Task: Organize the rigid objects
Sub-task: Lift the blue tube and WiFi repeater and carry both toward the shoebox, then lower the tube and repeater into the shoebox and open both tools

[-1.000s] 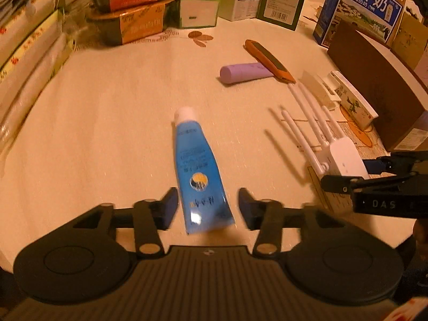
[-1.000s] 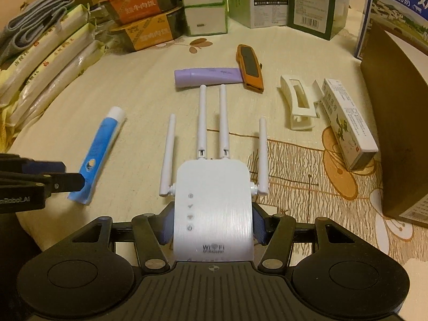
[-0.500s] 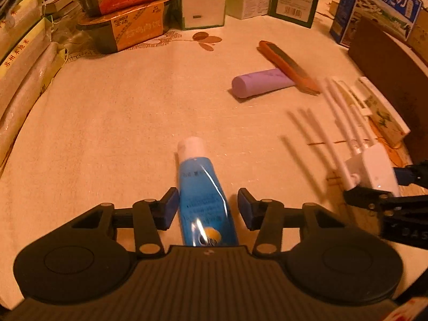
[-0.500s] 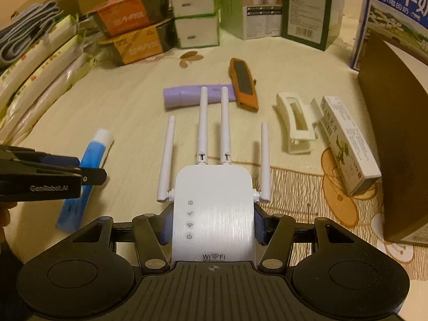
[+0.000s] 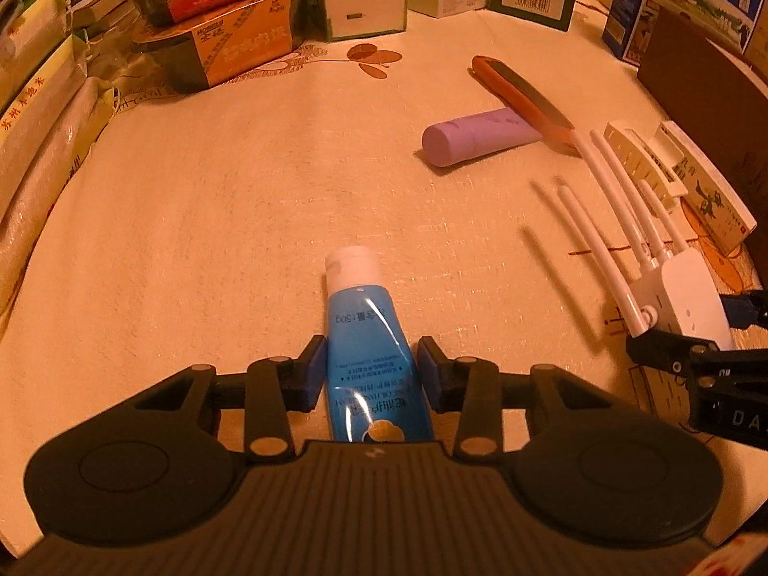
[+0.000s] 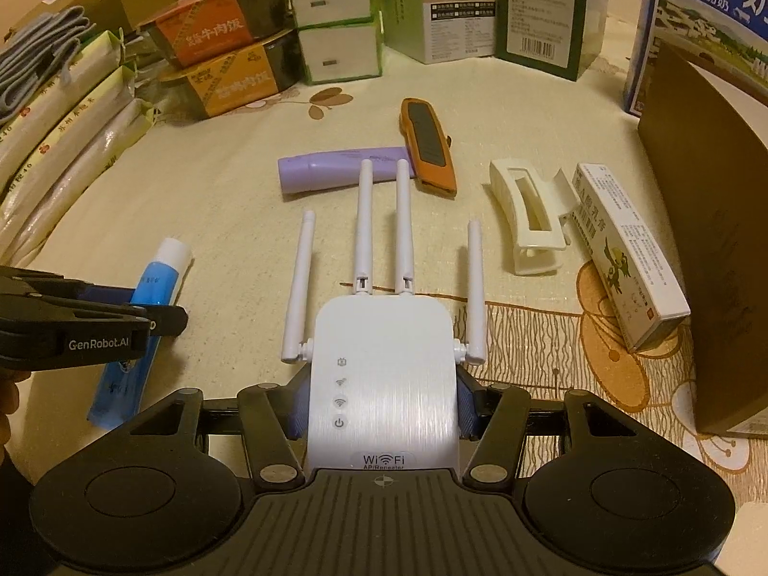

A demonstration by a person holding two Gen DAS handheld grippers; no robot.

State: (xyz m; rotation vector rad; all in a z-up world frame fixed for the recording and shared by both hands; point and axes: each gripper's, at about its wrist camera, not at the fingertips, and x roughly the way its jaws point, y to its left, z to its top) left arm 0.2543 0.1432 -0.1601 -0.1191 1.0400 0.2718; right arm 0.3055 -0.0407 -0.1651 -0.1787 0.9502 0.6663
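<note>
Blue tube [image 5: 367, 336] now deeper btwn spread left jaws, right jaws pinching wifi repeater [image 6: 382, 379].

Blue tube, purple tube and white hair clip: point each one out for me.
Blue tube [image 5: 367, 336], left wrist view, on the blue body just below the white cap.
Purple tube [image 6: 331, 174], right wrist view, on the middle of its side.
White hair clip [image 6: 516, 201], right wrist view, on its left long bar.

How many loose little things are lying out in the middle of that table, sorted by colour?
Blue: 1, plastic tube
Purple: 1, plastic tube
Orange: 1, utility knife
White: 3, antenna WiFi repeater, cream hair claw clip, small cardboard box
Total: 6
</note>
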